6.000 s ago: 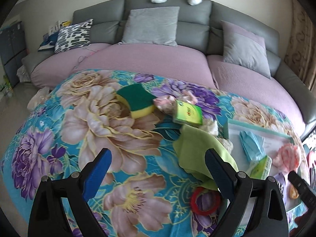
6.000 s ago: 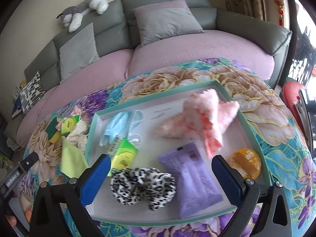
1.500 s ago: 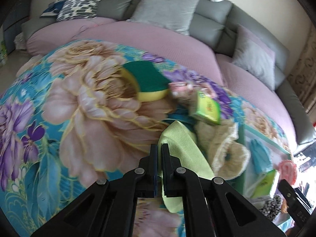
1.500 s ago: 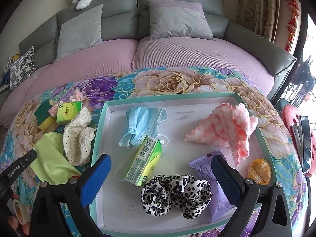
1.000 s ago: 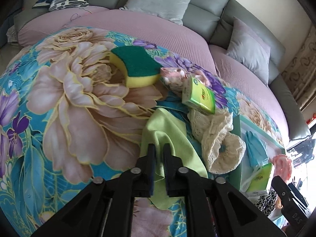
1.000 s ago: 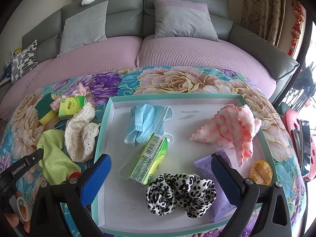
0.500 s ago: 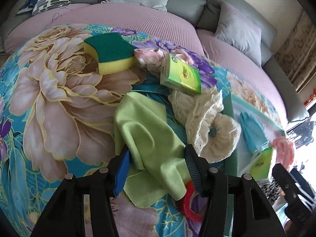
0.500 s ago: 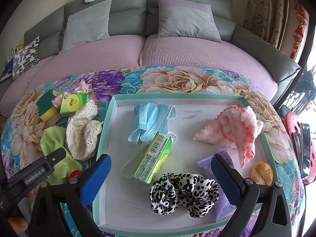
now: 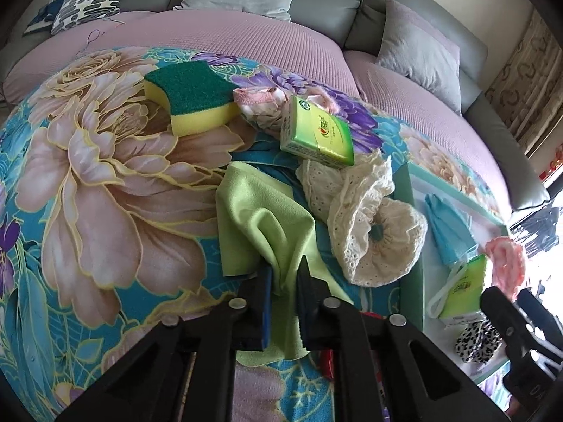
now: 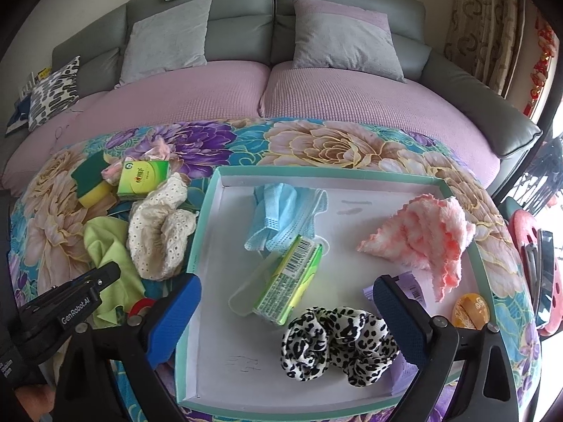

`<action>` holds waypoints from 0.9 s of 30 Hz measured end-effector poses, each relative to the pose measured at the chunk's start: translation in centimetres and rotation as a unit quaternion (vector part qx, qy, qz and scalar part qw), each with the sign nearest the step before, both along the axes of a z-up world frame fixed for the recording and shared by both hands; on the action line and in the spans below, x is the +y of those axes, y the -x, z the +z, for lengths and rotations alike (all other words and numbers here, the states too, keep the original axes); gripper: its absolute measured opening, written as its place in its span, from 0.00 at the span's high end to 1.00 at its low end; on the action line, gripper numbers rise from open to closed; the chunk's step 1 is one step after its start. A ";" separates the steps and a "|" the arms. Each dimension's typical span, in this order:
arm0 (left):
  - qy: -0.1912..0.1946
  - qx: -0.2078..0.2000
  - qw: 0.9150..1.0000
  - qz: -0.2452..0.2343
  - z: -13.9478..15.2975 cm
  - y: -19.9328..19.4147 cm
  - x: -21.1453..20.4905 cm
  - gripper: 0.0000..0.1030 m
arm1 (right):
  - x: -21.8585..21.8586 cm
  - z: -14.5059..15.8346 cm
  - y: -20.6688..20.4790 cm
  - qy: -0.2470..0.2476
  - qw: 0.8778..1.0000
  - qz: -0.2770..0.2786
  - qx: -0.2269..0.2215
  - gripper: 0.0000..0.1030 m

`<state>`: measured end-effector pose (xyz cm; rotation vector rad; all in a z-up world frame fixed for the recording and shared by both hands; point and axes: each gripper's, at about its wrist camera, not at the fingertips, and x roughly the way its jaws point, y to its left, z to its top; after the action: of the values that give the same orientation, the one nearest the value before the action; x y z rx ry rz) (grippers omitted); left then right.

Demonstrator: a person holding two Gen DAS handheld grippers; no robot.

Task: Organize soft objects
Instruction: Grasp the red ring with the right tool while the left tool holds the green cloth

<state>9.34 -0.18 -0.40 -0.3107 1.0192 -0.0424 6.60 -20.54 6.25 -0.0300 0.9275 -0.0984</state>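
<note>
My left gripper [image 9: 285,270] is shut on a fold of the light green cloth [image 9: 264,225], which lies on the floral table cover left of the tray. The cloth also shows in the right wrist view [image 10: 105,242]. A cream lace scrunchie [image 9: 373,232] lies just right of the cloth. My right gripper [image 10: 286,311] is open and empty above the near part of the white tray [image 10: 197,246]. The tray holds a blue face mask [image 10: 281,214], a green tissue pack [image 10: 288,277], a leopard scrunchie [image 10: 334,341], a pink towel [image 10: 422,239] and a purple packet [image 10: 408,285].
A green and yellow sponge [image 9: 190,95], a pink cloth [image 9: 260,105] and a second green tissue pack [image 9: 316,133] lie beyond the green cloth. A red ring [image 10: 140,306] lies by the tray's near left corner. An orange disc [image 10: 469,309] sits at the tray's right. A sofa [image 10: 246,81] stands behind the table.
My left gripper opened around the green cloth half a second ago and has now shut on a fold of it. The right gripper has stayed open over the tray.
</note>
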 end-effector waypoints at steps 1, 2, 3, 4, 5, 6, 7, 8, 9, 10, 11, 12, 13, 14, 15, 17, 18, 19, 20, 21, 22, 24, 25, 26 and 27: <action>0.000 -0.001 1.000 0.002 0.1 0.0 0.1 0.90 | 0.1 0.0 0.0 -0.002 1.000 0.003 -0.001 0.03; 0.001 -0.003 1.000 0.005 0.2 0.0 0.2 0.90 | 0.3 0.1 0.1 -0.003 1.000 0.005 -0.001 0.03; 0.001 -0.004 1.000 0.008 0.3 0.1 0.4 0.90 | 0.5 0.1 0.1 -0.003 1.000 0.009 -0.002 0.03; 0.002 -0.005 1.000 0.012 0.4 0.2 0.7 0.90 | 0.7 0.2 0.2 -0.004 1.000 0.014 -0.002 0.04; 0.002 -0.006 1.000 0.016 0.6 0.3 0.9 0.90 | 1.0 0.3 0.2 -0.006 1.000 0.019 -0.003 0.05; 0.002 -0.007 1.000 0.021 0.8 0.4 1.2 0.90 | 1.3 0.4 0.3 -0.009 1.000 0.026 -0.003 0.05; 0.000 -0.008 1.000 0.025 1.0 0.5 1.4 0.90 | 1.5 0.4 0.4 -0.014 0.999 0.034 -0.004 0.05; -0.002 -0.009 0.999 0.031 1.3 0.7 1.7 0.90 | 1.9 0.5 0.5 -0.021 0.999 0.045 -0.004 0.06; -0.005 -0.011 0.999 0.037 1.6 0.9 2.1 0.90 | 2.3 0.6 0.6 -0.028 0.998 0.056 -0.005 0.06; -0.006 -0.014 0.999 0.041 1.8 1.1 2.3 0.90 | 2.7 0.7 0.8 -0.035 0.997 0.067 -0.007 0.06; -0.009 -0.016 0.999 0.047 2.1 1.3 2.7 0.90 | 3.1 0.8 0.9 -0.042 0.996 0.079 -0.007 0.06; -0.011 -0.018 0.998 0.051 2.3 1.4 2.9 0.90 | 3.6 0.8 1.0 -0.047 0.995 0.090 -0.007 0.06; -0.013 -0.020 0.998 0.056 2.5 1.5 3.3 0.90 | 4.0 0.7 1.0 -0.049 0.994 0.100 -0.005 0.08; -0.014 -0.022 0.998 0.061 2.8 1.7 3.6 0.90 | 4.4 0.6 1.1 -0.050 0.993 0.109 -0.003 0.11; -0.014 -0.024 0.997 0.066 3.1 1.9 4.0 0.90 | 4.8 0.4 1.1 -0.051 0.992 0.118 0.001 0.12; -0.014 -0.030 0.997 0.075 3.5 2.2 4.5 0.90 | 5.6 -0.2 1.0 -0.049 0.990 0.134 0.012 0.14; -0.013 -0.033 0.996 0.080 3.8 2.3 4.8 0.90 | 5.8 -0.5 1.0 -0.050 0.989 0.139 0.017 0.15; -0.011 -0.035 0.996 0.083 3.9 2.4 5.0 0.90 | 6.1 -0.9 0.9 -0.050 0.988 0.145 0.024 0.17; -0.011 -0.038 0.995 0.087 4.1 2.6 5.2 0.90 | 6.3 -1.2 0.8 -0.051 0.987 0.150 0.031 0.20; -0.010 -0.039 0.995 0.090 4.2 2.6 5.4 0.90 | 6.6 -1.7 0.7 -0.052 0.986 0.157 0.040 0.21; -0.007 -0.042 0.995 0.093 4.3 2.7 5.6 0.90 | 6.8 -2.0 0.6 -0.052 0.984 0.162 0.046 0.22; -0.003 -0.043 0.994 0.097 4.4 2.7 6.0 0.90 | 7.4 -2.6 0.6 -0.049 0.983 0.171 0.054 0.23; -0.002 -0.043 0.994 0.098 4.4 2.8 6.1 0.90 | 7.7 -2.8 0.6 -0.048 0.981 0.176 0.058 0.26; -0.001 -0.043 0.994 0.099 4.4 2.9 6.2 0.90 | 7.9 -3.0 0.6 -0.047 0.980 0.181 0.061 0.29; 0.000 -0.043 0.994 0.100 4.5 2.9 6.2 0.90 | 8.1 -3.3 0.6 -0.047 0.979 0.186 0.066 0.30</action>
<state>6.41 6.02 4.07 -0.4068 0.8987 0.1238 5.99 -12.43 2.95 -0.1237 1.0437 0.2975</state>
